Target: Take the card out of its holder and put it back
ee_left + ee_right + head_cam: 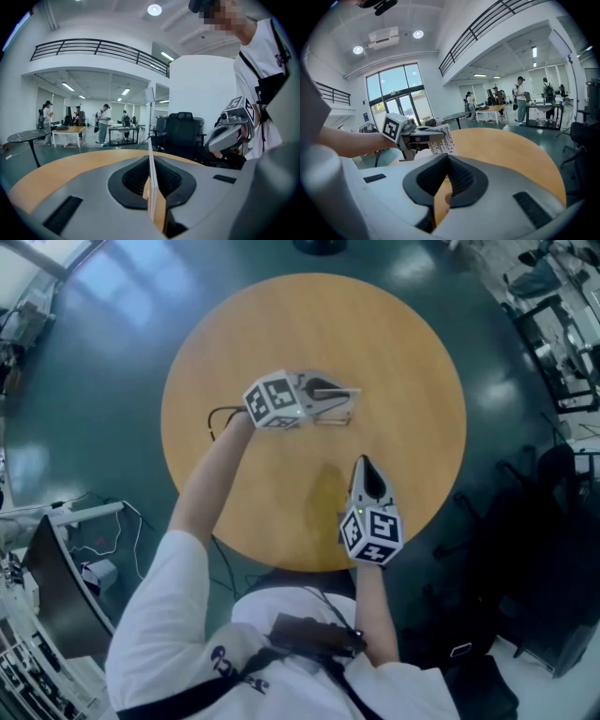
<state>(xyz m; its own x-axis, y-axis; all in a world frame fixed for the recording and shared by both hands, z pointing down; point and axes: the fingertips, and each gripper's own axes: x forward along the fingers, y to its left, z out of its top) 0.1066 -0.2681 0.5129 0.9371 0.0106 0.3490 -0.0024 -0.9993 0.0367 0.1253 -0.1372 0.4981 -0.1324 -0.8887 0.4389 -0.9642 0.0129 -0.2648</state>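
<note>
A thin white card (440, 139) printed with black lines is pinched edge-on by the closed left gripper (150, 161); the right gripper (447, 159) is closed on nothing.

Open lab/office hall — mezzanine railing (98, 47), desks (65, 130) w/ people (102, 123), office chairs (183, 133), ceiling AC unit (384, 36).

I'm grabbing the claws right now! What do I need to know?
Left claw: shut on the thin white printed card, held above the round wooden table.
Right claw: shut, empty, hovering over the table's near side.
Small clear holder: on the table under the left claw's tip; it looks empty.
Done: card is out.
Left: slide the card back into the holder.
</note>
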